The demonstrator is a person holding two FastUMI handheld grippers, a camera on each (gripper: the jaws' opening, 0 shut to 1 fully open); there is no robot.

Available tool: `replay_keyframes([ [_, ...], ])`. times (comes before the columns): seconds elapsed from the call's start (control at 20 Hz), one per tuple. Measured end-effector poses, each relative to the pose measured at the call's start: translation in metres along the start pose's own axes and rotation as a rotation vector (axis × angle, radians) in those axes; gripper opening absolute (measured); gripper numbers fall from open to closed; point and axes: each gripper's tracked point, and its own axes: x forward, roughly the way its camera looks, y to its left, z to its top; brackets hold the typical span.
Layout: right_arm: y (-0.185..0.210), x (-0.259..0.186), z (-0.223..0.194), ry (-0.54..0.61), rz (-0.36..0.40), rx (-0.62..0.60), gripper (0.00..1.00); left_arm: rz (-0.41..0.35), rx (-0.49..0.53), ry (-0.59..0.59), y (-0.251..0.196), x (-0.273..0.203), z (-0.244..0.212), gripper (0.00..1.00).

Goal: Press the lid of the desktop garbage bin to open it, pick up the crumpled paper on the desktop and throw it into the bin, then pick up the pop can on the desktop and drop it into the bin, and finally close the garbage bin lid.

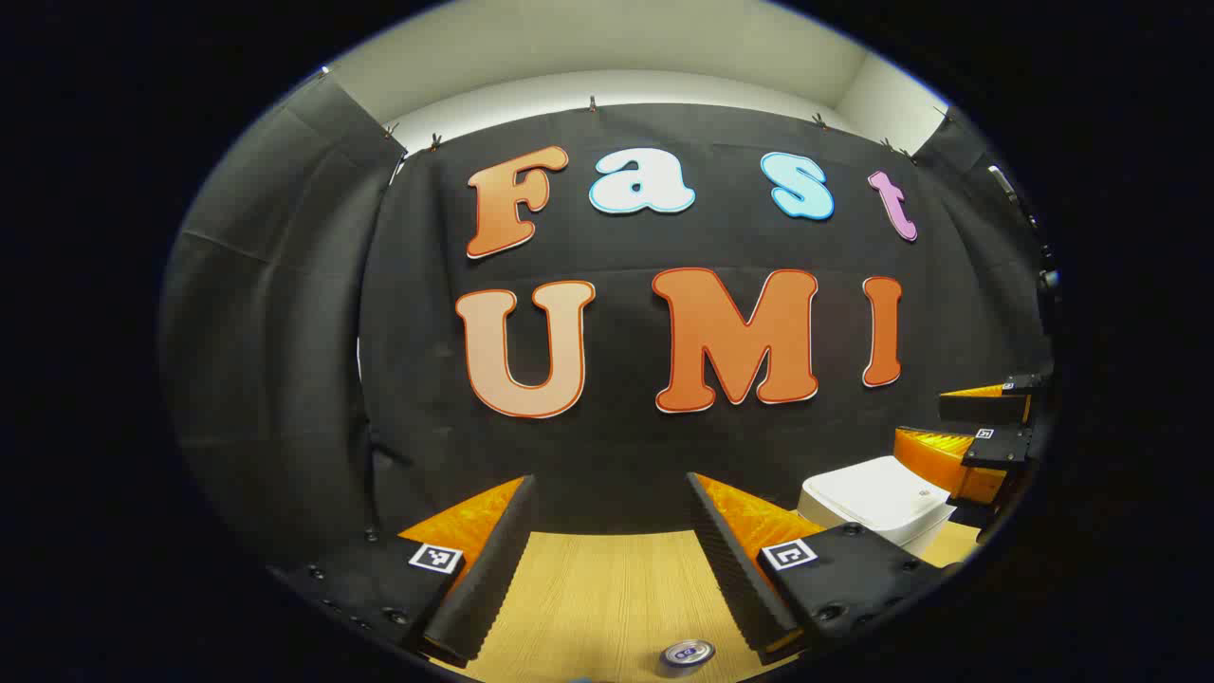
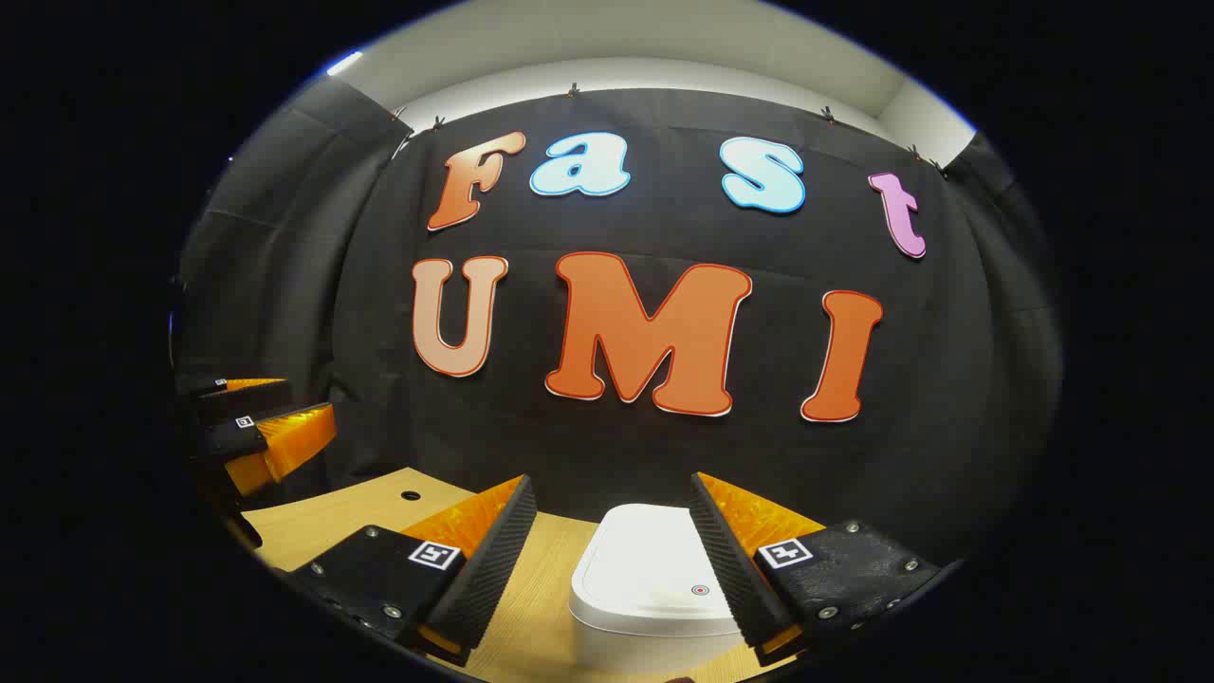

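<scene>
Bin (image 2: 654, 588) first: it sits on the desk (image 2: 322, 522), lid (image 2: 654, 569) down and flat, so the opening press is not yet done by my reading. In the right gripper view the bin lies dead ahead and just below my right gripper (image 2: 607, 569), framed between its two fingers, which stand spread with nothing in them. A small round mark (image 2: 700, 589) shows on the lid's near edge, close to the finger on that view's right; I judge that's the press spot, so the move is down and forward. Left of the bin, my left gripper (image 2: 248, 417) hangs over the desk. In the left gripper view the bin (image 1: 877, 503) is off to the right, so the right hand is nearer. Left gripper (image 1: 607, 569) is spread and empty too, with the can (image 1: 688, 653) standing upright just below its fingers.
</scene>
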Motion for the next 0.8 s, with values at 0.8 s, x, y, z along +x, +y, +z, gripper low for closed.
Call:
replay_keyframes([
  [0.8,-0.0036,-0.0063,0.0057,-0.004,-0.015,-0.005,0.98,-0.002,-0.002,-0.004,0.0009,-0.0039,0.0021,0.99],
])
